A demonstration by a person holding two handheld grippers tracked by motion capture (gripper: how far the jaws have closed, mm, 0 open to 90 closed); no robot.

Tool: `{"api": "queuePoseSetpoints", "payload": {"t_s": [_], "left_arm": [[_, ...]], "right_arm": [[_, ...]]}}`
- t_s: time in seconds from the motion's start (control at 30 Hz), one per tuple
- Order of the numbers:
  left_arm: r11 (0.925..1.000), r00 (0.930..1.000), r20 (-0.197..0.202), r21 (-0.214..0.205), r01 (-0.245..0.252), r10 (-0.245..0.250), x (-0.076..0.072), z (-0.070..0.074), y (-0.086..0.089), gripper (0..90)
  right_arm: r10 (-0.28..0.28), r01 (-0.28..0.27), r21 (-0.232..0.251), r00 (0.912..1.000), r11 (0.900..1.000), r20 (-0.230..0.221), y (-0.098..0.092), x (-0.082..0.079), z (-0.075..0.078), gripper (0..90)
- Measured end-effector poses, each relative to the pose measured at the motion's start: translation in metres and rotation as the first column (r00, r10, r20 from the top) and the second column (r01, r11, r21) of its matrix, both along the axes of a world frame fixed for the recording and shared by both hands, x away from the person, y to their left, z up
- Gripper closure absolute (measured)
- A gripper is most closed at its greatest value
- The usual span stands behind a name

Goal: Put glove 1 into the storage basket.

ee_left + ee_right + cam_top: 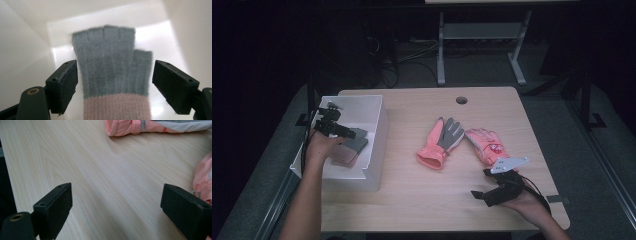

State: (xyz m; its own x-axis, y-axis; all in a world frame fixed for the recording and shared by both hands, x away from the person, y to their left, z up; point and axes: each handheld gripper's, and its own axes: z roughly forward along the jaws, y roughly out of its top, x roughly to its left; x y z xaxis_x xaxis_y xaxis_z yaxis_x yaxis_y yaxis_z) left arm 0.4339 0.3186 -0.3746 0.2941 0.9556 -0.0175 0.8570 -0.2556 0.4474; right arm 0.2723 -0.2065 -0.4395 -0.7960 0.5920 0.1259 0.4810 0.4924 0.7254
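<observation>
We seem to be in a lab or recording room. Around the pale wooden tabletop (412,195) lies grey carpet; behind the tabletop cables (412,55) trail on the floor beside the metal legs of a second desk (441,50), everything beyond kept dark.

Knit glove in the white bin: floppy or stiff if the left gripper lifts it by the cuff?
Probably floppy: the grey and pink knit glove lies flat and limp on the floor of the white bin. Likely light, being thin fuzzy yarn. Its ribbed pink cuff should give the open left gripper decent friction, so slipping seems unlikely.
</observation>
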Motion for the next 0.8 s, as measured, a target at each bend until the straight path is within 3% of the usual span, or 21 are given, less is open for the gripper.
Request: {"api": "queuePoseSetpoints", "payload": {"t_s": [0.07, 0.2, 0.33, 0.4, 0.5, 0.57, 0.7, 0.73, 0.8], "left_arm": [[0.9999, 1.0, 0.005, -0.011, 0.008, -0.008, -0.001, 0.004, -0.001, 19.5], [0.9971, 0.997, 0.053, -0.048, 0.059, -0.056, -0.006, 0.021, -0.006, 17.3], [0.9943, 0.9934, 0.075, -0.056, 0.091, -0.086, -0.008, 0.03, -0.01, 14.3], [0.9875, 0.9884, 0.102, -0.099, 0.122, -0.112, -0.011, 0.039, -0.016, 13.5], [0.9817, 0.9838, 0.117, -0.117, 0.15, -0.136, -0.013, 0.044, -0.02, 13.2], [0.9712, 0.9754, 0.14, -0.143, 0.19, -0.17, -0.015, 0.054, -0.029, 13.1], [0.9619, 0.9666, 0.169, -0.162, 0.22, -0.193, -0.019, 0.063, -0.04, 13.2], [0.9557, 0.9603, 0.179, -0.166, 0.243, -0.213, -0.021, 0.067, -0.047, 13.2], [0.9468, 0.9542, 0.188, -0.18, 0.266, -0.233, -0.024, 0.071, -0.055, 13.2]], "right_arm": [[0.0, 0.0, 0.0, 1.0, 1.0, -0.001, 0.0, 0.0, 0.0, 10.3], [0.001, -0.001, -0.002, 1.0, 1.0, -0.001, 0.0, 0.0, 0.0, 10.3], [0.0, 0.0, 0.0, 1.0, 1.0, -0.002, 0.001, 0.0, 0.0, 10.3], [-0.004, 0.004, 0.003, 1.0, 1.0, -0.008, 0.001, 0.0, 0.001, 10.2], [-0.004, 0.004, 0.003, 1.0, 1.0, -0.008, 0.001, 0.0, 0.0, 10.3], [-0.004, 0.004, 0.002, 1.0, 1.0, -0.007, 0.001, 0.0, 0.001, 10.3], [-0.002, 0.002, 0.003, 1.0, 1.0, -0.003, 0.0, 0.0, 0.001, 10.3], [-0.005, 0.005, 0.003, 1.0, 1.0, -0.006, 0.0, 0.0, 0.001, 10.3], [-0.002, 0.002, 0.003, 1.0, 1.0, -0.002, 0.0, 0.0, 0.001, 10.3]]}}
